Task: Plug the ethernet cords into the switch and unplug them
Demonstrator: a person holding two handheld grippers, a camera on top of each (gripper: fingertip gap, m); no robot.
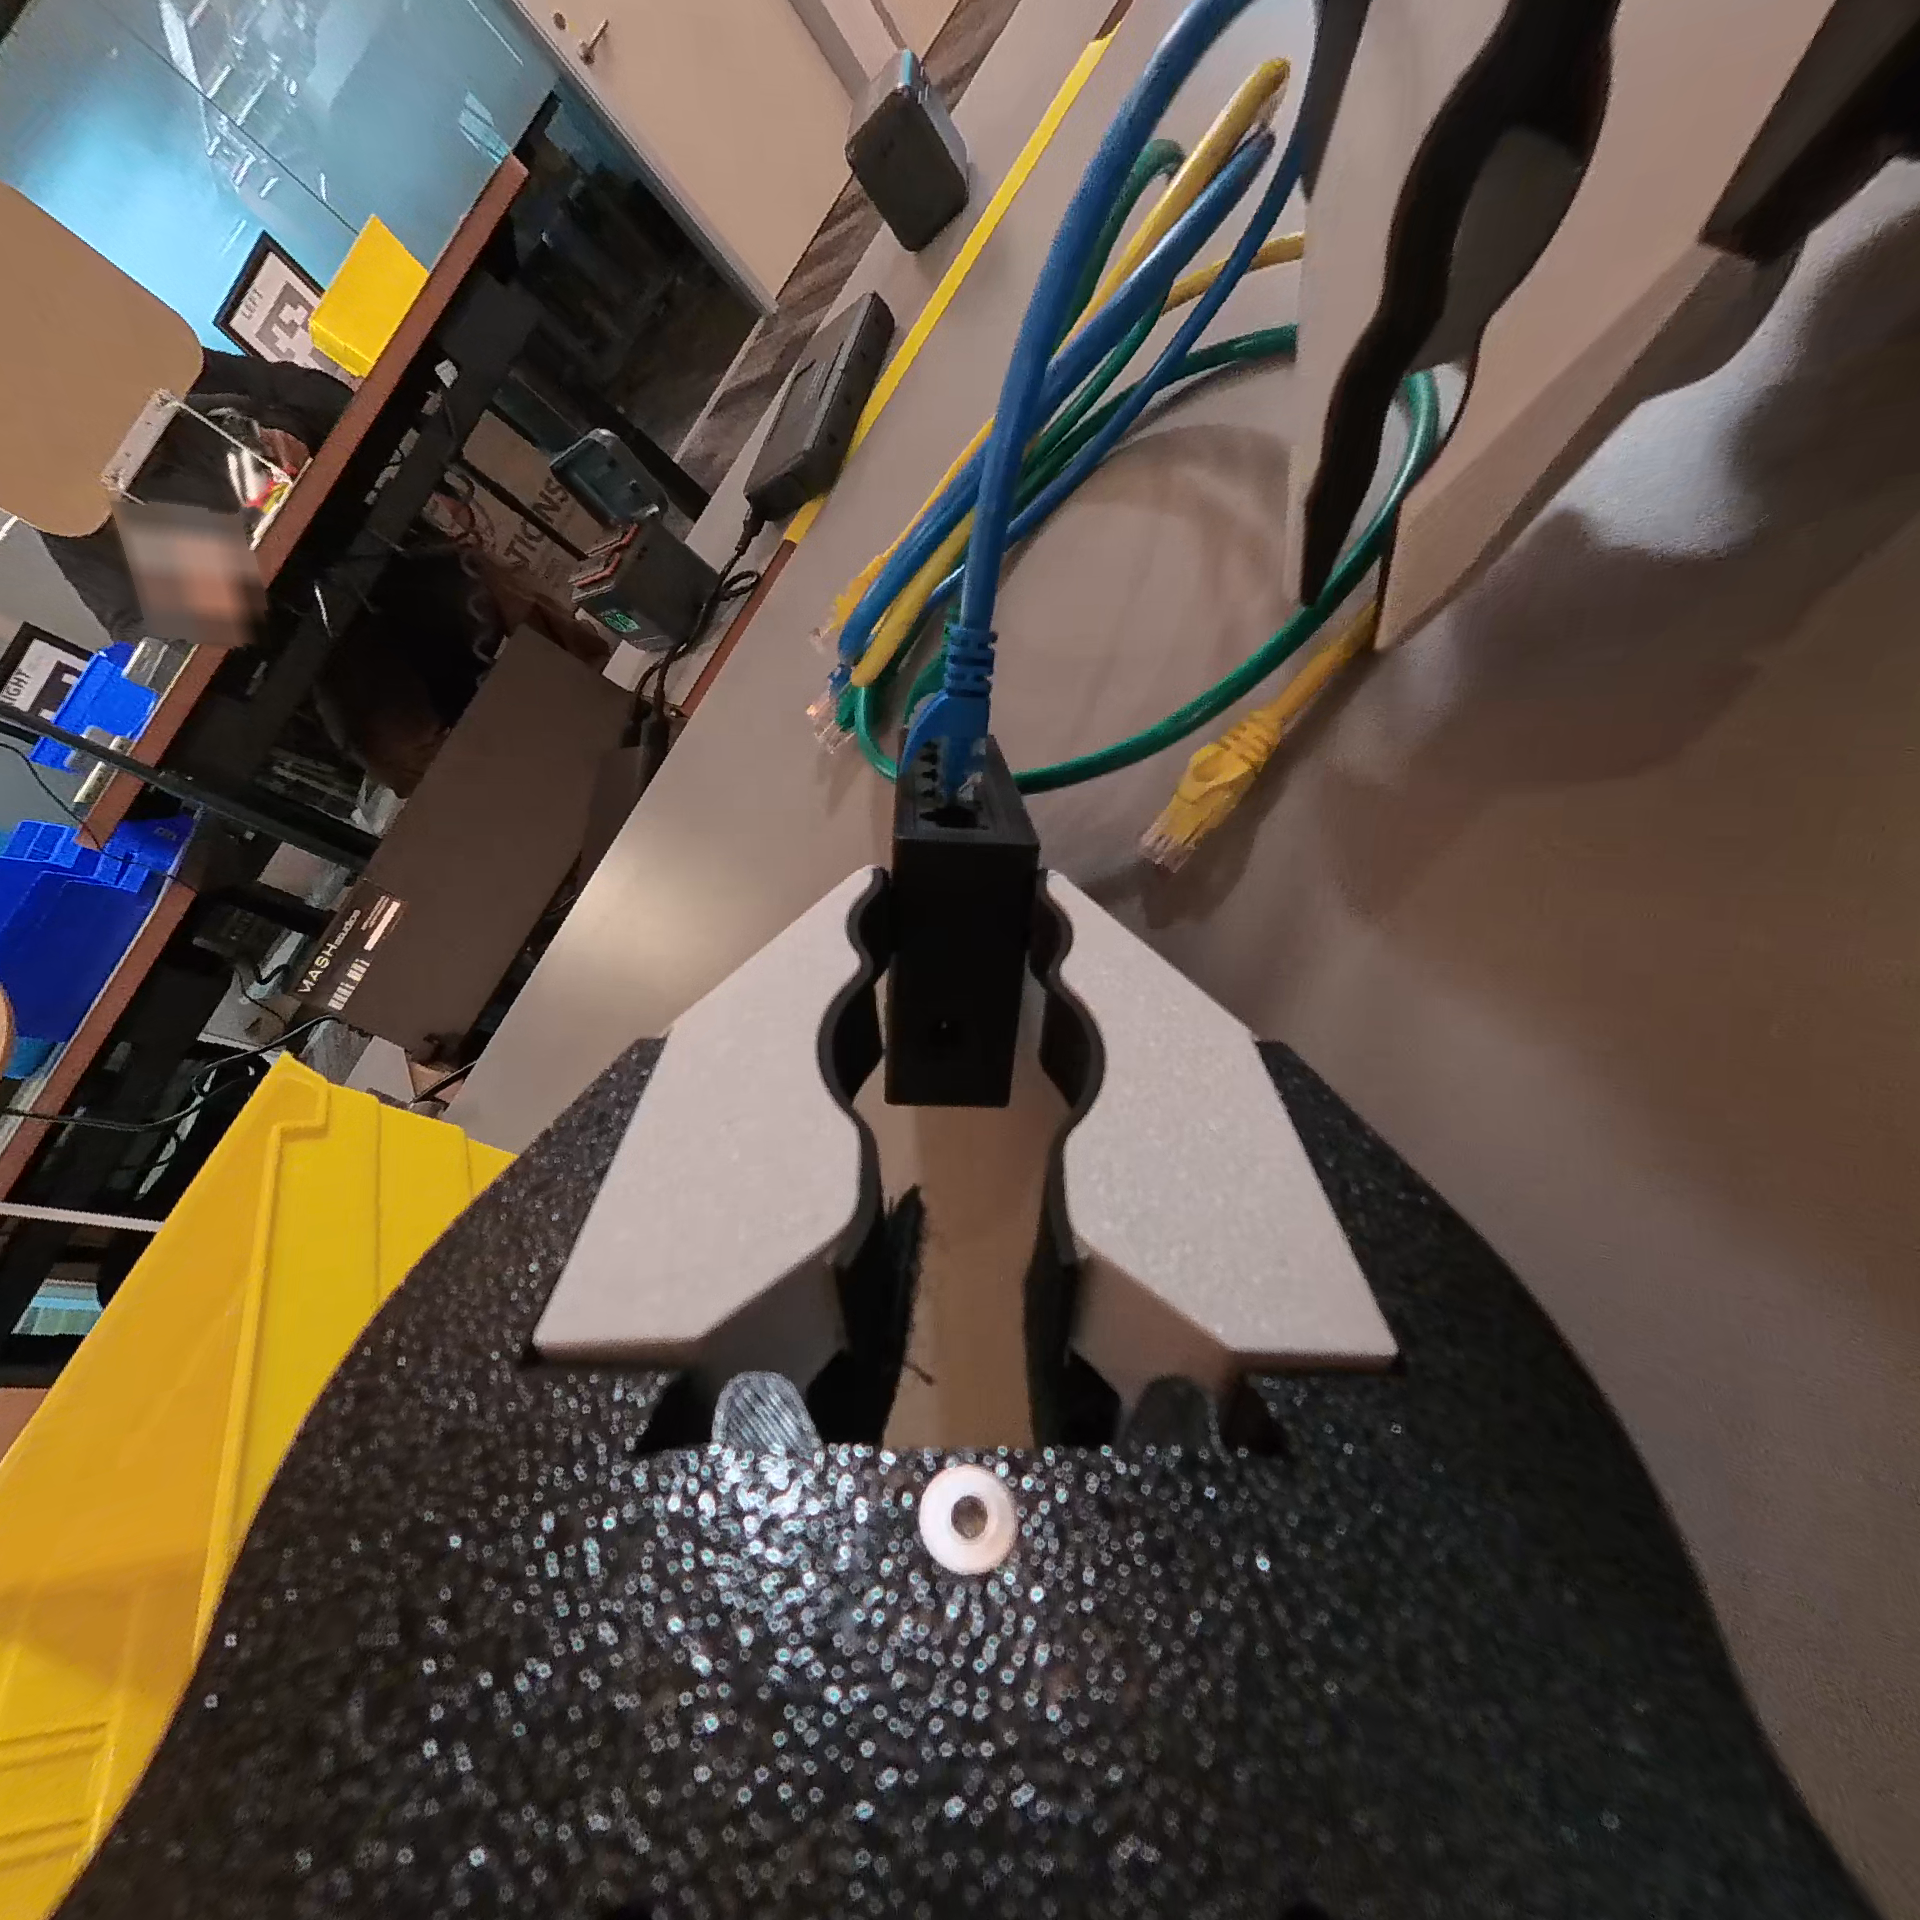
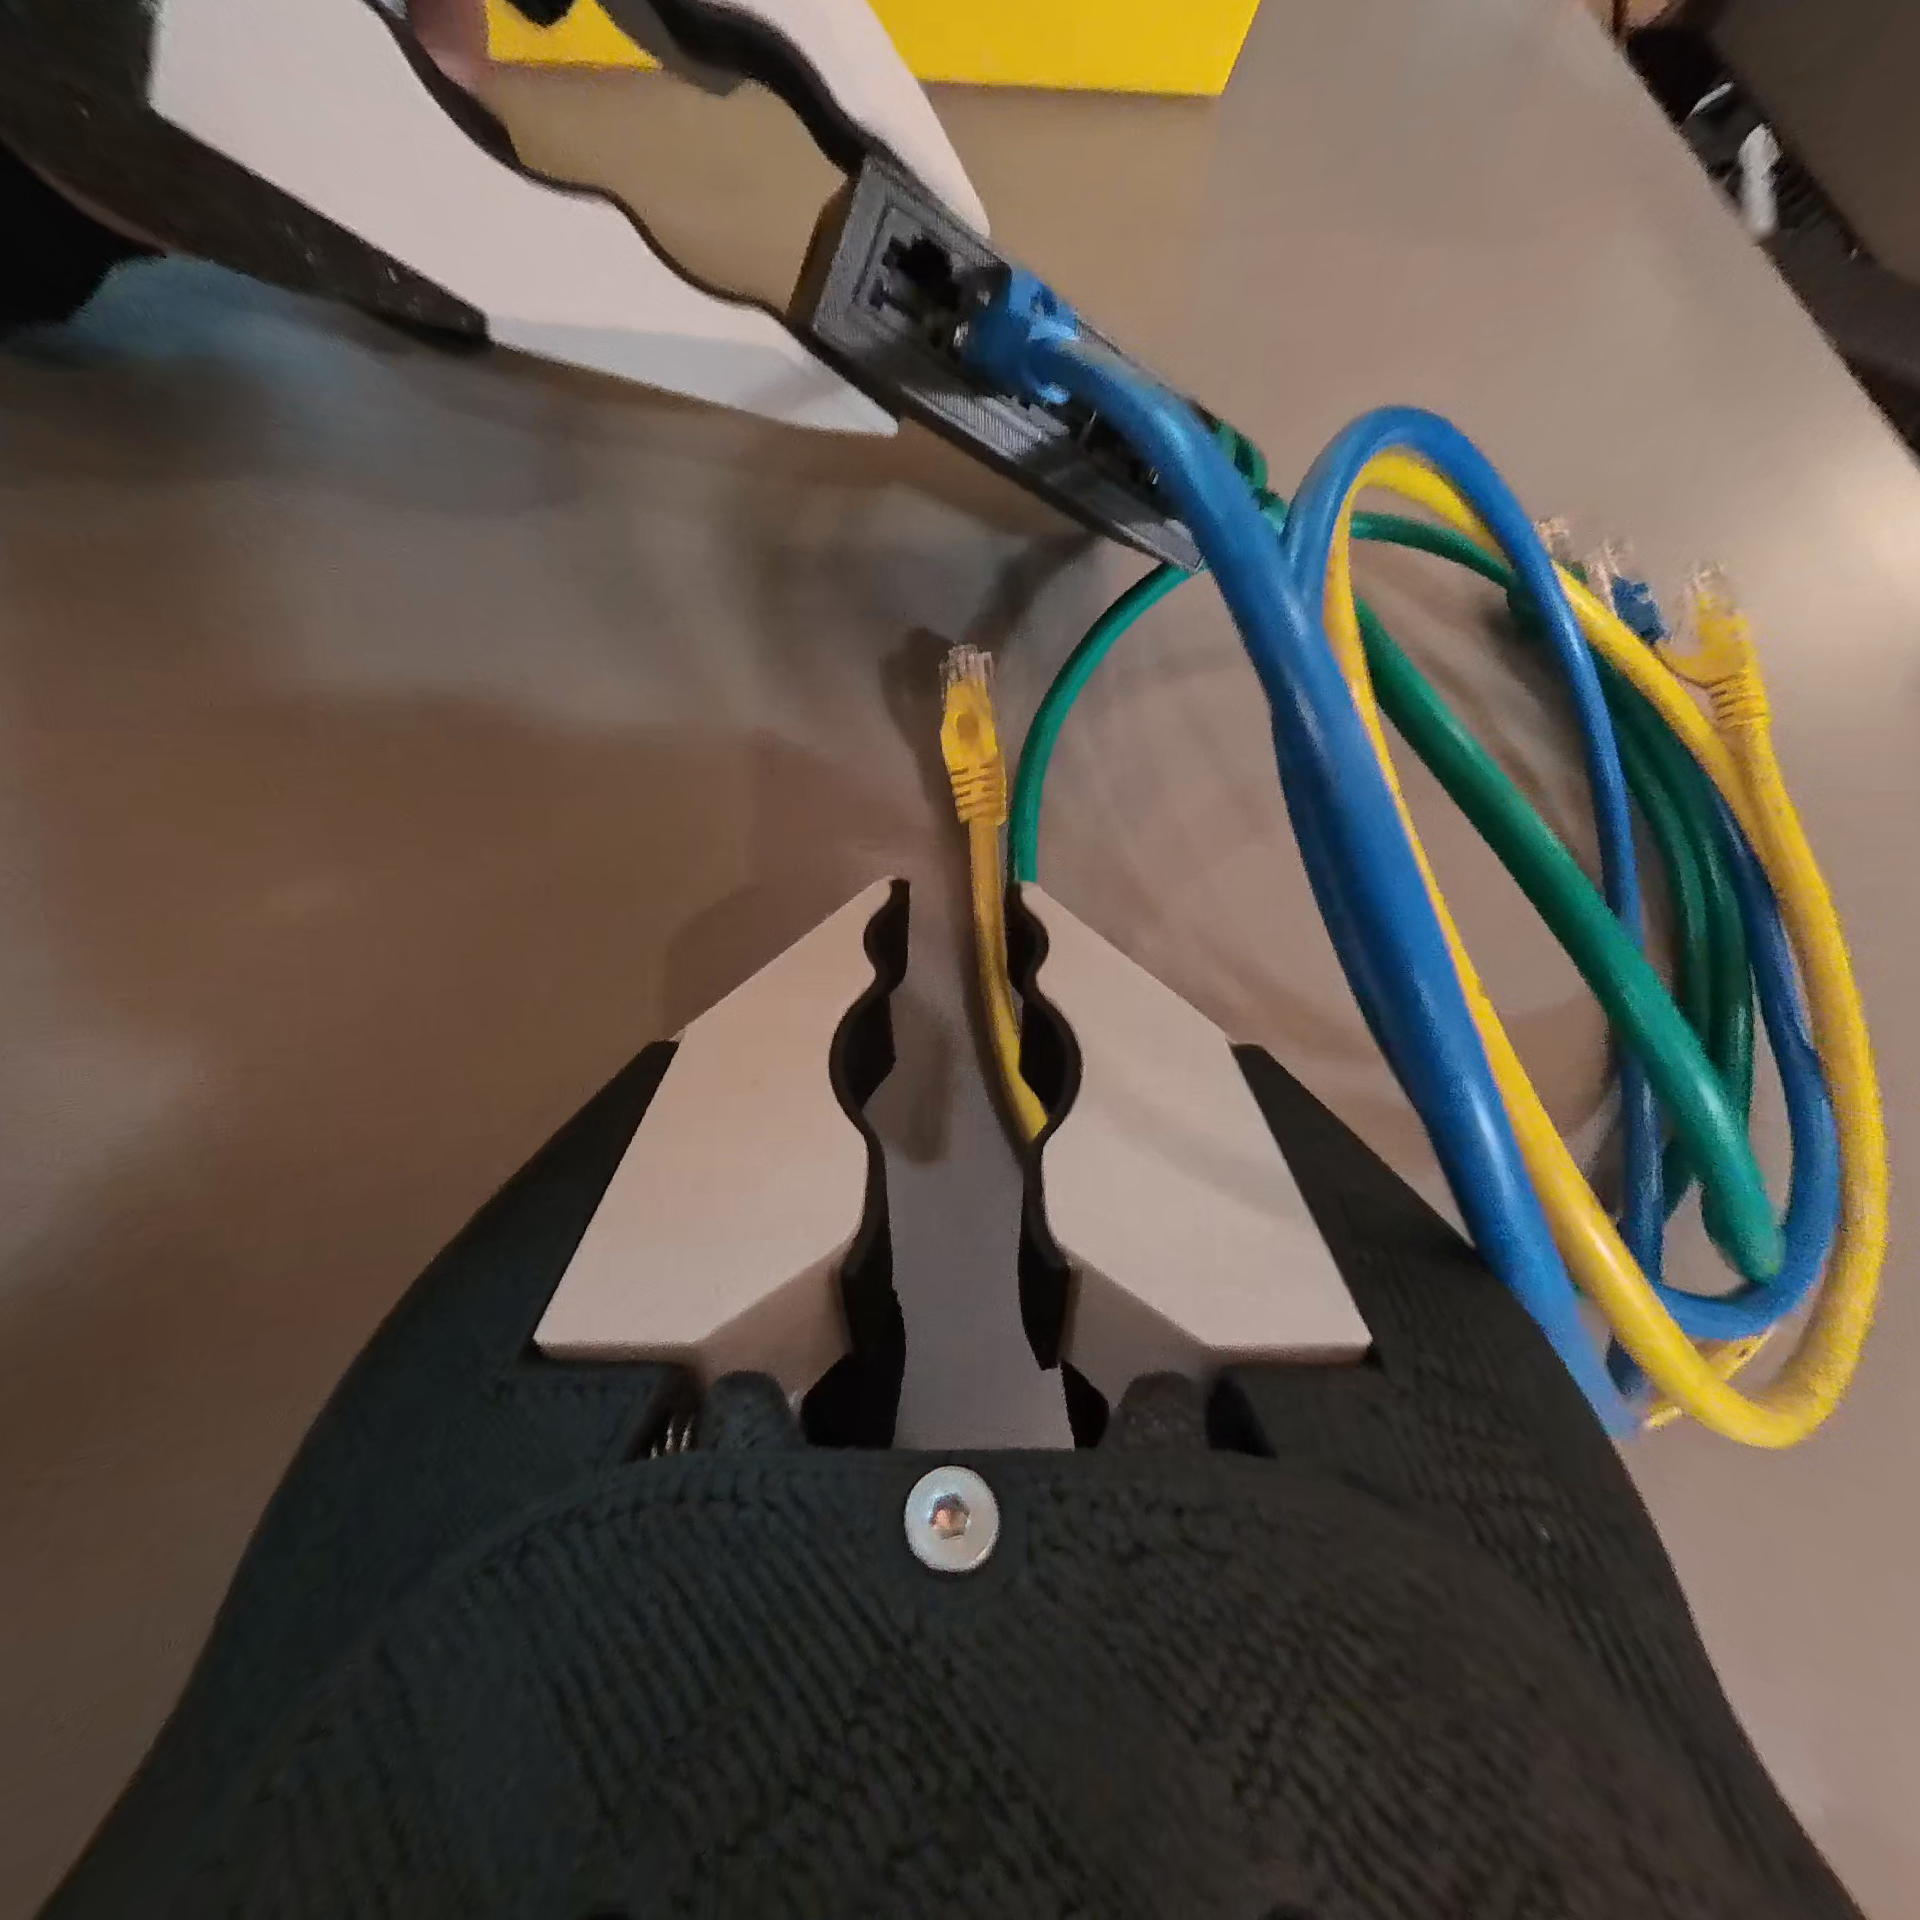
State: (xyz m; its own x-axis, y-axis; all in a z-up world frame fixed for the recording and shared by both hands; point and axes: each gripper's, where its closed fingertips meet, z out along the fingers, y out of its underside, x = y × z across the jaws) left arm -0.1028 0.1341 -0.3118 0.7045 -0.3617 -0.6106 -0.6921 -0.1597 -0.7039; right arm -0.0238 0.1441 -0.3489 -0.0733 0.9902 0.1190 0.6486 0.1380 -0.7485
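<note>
The open right gripper [image 2: 958, 904] should close on the yellow cord [image 2: 987, 935] near its plug, while the left gripper [image 1: 961, 883] grips the switch [image 1: 961, 935] steady.

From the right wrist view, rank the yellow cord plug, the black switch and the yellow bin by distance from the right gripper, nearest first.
1. Yellow cord plug: just beyond the right gripper, its cord running between the fingers.
2. Black switch: farther up, held by the left gripper, blue cord plugged in.
3. Yellow bin: farthest, at the table's far edge.
</note>
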